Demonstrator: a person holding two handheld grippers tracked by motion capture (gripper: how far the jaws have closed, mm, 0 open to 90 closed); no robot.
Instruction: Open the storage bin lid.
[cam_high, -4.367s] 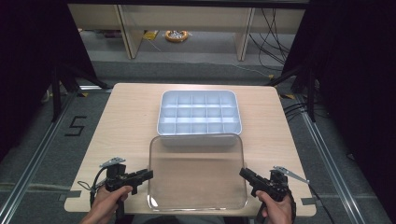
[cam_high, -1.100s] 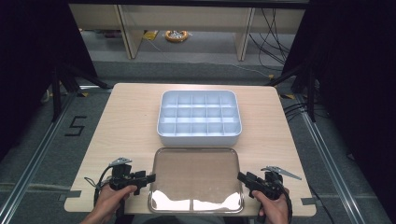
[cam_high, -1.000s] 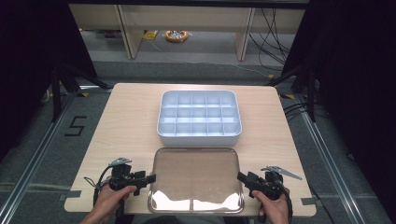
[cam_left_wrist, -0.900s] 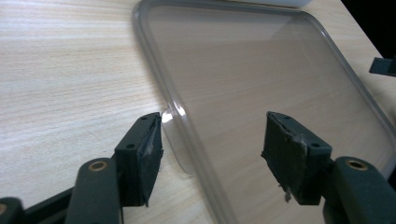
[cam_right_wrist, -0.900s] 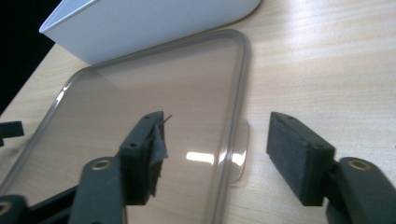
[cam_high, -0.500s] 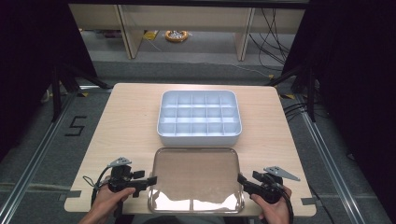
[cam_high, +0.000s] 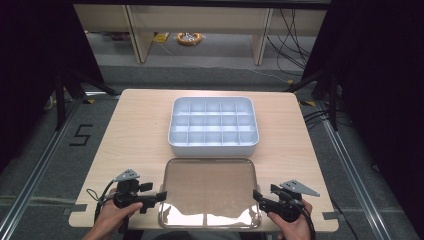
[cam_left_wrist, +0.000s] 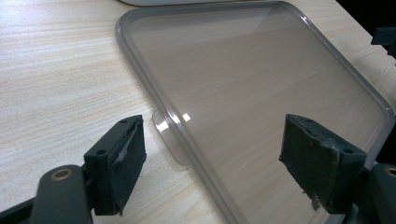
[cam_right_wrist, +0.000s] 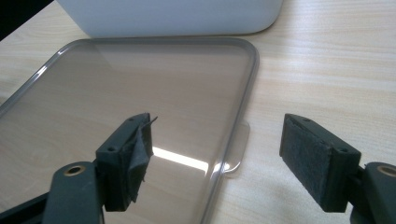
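Both the left gripper (cam_high: 161, 196) and the right gripper (cam_high: 256, 194) have just been opening and now stand released astride the side tabs of the clear lid (cam_high: 210, 192), which lies flat on the table (cam_high: 135, 130) between them, with the white compartment box (cam_high: 214, 125) uncovered just beyond, so setting the lid down looks done.

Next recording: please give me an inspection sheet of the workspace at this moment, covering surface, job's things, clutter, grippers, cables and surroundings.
Surface: light wooden table, bare around the items.
Job's things: clear lid lies flat near the front edge; white compartment tray sits uncovered behind it, cells look empty.
Clutter: nothing seen.
Grippers: left hand-held gripper open, jaws astride the lid's side tab, pads not pressing; right hand-held gripper open astride the opposite tab. Both have just been opening.
Cables: one trails from each gripper; more lie on the floor behind.
Surroundings: shelving legs, an orange-rimmed object, dark curtains either side.
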